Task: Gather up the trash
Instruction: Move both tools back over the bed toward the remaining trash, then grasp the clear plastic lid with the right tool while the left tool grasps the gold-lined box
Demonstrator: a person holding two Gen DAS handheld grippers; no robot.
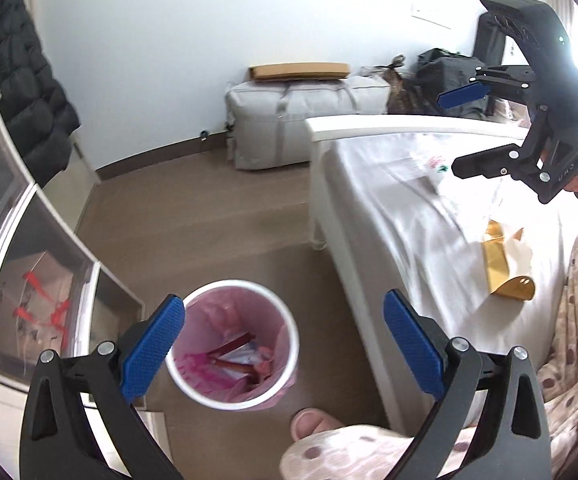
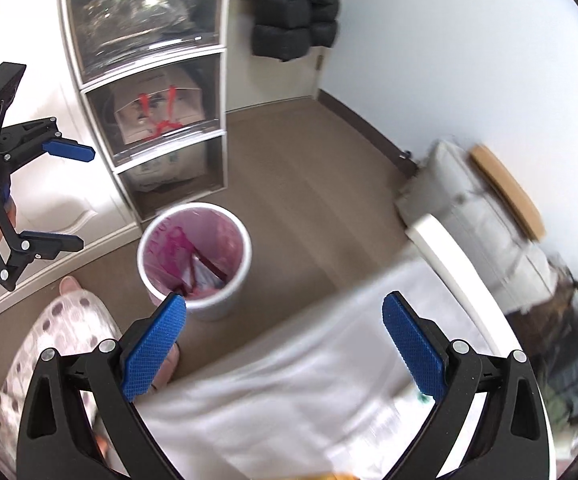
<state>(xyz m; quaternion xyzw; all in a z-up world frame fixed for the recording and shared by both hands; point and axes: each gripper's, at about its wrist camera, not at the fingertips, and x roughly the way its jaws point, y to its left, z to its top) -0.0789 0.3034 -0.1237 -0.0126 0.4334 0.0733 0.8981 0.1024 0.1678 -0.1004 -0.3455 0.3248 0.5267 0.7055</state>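
Note:
A white bin [image 1: 295, 336] with a pink liner stands on the floor beside the bed and holds wrappers [image 1: 237, 356]. It also shows in the right wrist view [image 2: 245, 256]. My left gripper [image 1: 285, 344] is open and empty above the bin. My right gripper [image 1: 455, 132] is open and empty over the bed; in its own view it [image 2: 285, 344] hovers over the bed's edge. A gold paper packet [image 1: 497, 264] and a white printed wrapper [image 1: 429, 164] lie on the white bed sheet [image 1: 389, 216].
A clear drawer tower [image 2: 149, 80] stands by the bin. A grey storage bag [image 1: 289, 124] with a cardboard box [image 1: 299, 71] sits by the far wall. The person's foot [image 1: 309, 424] and dotted pyjama leg [image 2: 61, 332] are near the bin.

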